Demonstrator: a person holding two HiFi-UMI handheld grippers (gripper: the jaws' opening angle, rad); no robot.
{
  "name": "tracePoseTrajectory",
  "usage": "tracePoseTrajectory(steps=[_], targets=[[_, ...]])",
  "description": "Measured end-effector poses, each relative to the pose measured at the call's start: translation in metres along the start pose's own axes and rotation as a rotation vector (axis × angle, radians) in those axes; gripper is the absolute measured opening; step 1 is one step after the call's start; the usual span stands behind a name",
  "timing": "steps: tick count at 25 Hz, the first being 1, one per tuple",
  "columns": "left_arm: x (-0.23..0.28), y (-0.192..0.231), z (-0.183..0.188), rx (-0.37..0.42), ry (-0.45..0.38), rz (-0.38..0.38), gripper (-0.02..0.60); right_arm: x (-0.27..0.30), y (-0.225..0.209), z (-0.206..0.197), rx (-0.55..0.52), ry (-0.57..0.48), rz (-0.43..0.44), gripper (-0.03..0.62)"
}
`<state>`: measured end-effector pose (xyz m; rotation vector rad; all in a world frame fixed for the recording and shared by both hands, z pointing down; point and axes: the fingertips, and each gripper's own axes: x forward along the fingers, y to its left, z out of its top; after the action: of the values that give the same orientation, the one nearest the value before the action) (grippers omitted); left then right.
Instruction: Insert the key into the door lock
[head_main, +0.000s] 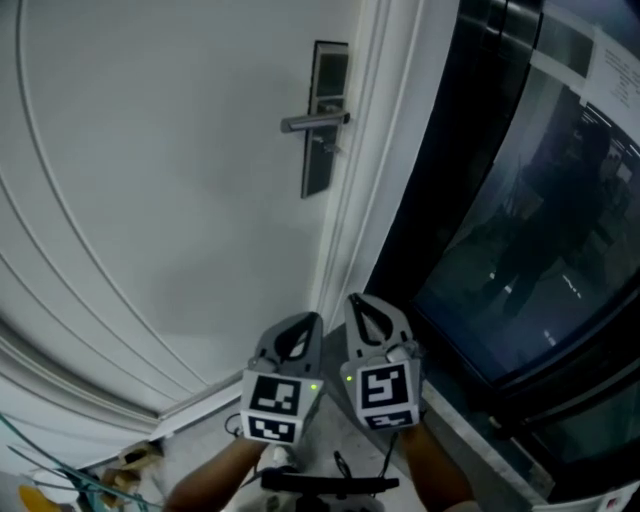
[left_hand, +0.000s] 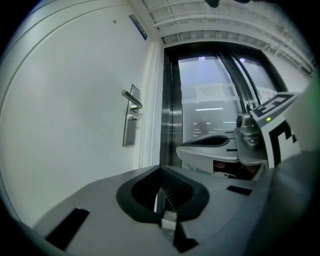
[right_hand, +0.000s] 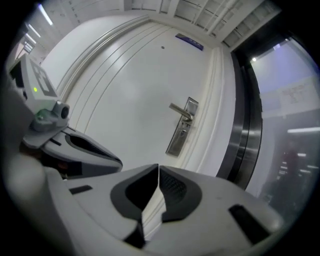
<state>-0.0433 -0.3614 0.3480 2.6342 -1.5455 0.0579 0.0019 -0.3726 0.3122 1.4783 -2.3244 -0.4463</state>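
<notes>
1. Low in the head view, both grippers are held side by side and near each other, well apart from the lock; each is grey moulded plastic with a black-and-white marker cube (head_main: 272, 405) behind the jaws
2. Left gripper (left_hand: 160, 169): jaws together, ribbed black pads meeting at the tip. A small squarish silvery metal piece, taken as the key (left_hand: 169, 220), is pinched deep between the pads
3. Key orientation: only that short bright end shows, lying on the jaws' closing line. Its remainder is buried between the pads, so its long axis cannot be confirmed; the jaws themselves point towards the door (head_main: 150, 200)
4. Right gripper (right_hand: 158, 167): jaws together at the tip, a narrow wedge of gap lower down, nothing between them
5. Door surface: smooth, matt white, with raised curved mouldings
6. Lock plate (head_main: 326, 165): tall, narrow, dark and glossy, mounted upright at the door's edge beside the white ribbed frame (head_main: 350, 230)
7. Lever handle (head_main: 312, 122): brushed metal bar, lying level across the plate and reaching over the door face
8. Right of the frame: dark, reflective glass panel (head_main: 520, 220) in black framing
</notes>
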Motion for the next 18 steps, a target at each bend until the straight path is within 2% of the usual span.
tracePoseTrajectory(steps=[7, 11, 18], targets=[[-0.016, -0.047, -0.015, 0.004, 0.011, 0.017, 0.003, -0.051, 0.007, -0.023, 0.172, -0.027, 0.046, 0.014], [-0.026, -0.069, -0.024, 0.002, 0.017, 0.032, 0.003, -0.078, 0.015, -0.036, 0.217, -0.010, 0.077, 0.014], [-0.051, -0.109, -0.031, 0.016, 0.020, 0.051, 0.003, -0.128, 0.017, -0.048, 0.328, -0.046, 0.097, 0.014]])
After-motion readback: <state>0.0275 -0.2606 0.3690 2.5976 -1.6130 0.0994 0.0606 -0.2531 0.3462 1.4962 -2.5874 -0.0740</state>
